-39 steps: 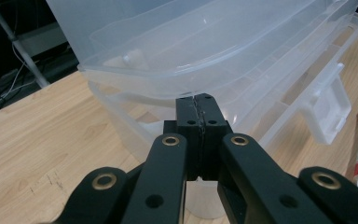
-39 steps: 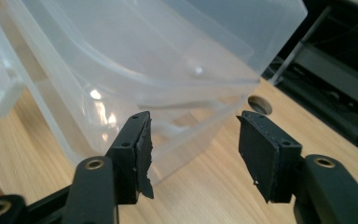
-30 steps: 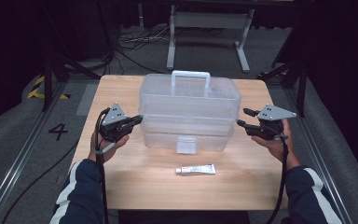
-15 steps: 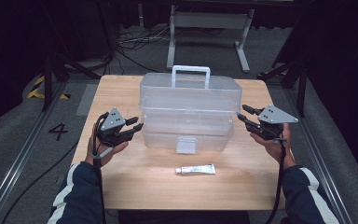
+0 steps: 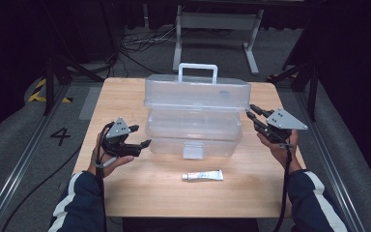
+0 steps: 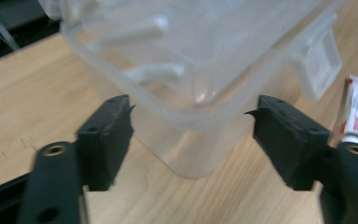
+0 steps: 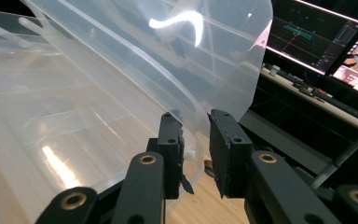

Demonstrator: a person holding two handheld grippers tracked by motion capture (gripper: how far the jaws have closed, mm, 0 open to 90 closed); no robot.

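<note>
A light wooden table (image 5: 125, 193) fills mid-frame. At its centre sits the clear plastic box with a white handle (image 5: 195, 118), lid raised. The right gripper (image 5: 253, 115) pinches the lid's right edge. The left gripper (image 5: 140, 137), jaws spread, hovers lower left of the box. A small white tube (image 5: 203, 176) lies below.

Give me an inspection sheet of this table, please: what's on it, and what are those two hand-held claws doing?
Surface: wooden table, bare around the things.
Job's things: clear plastic box with lid raised off the base; white tube lying in front of it.
Clutter: nothing seen.
Grippers: left gripper open beside the box's corner; right gripper with fingers nearly closed around the lid's edge.
Cables: floor cables behind the table.
Surroundings: metal stand, dark room.
</note>
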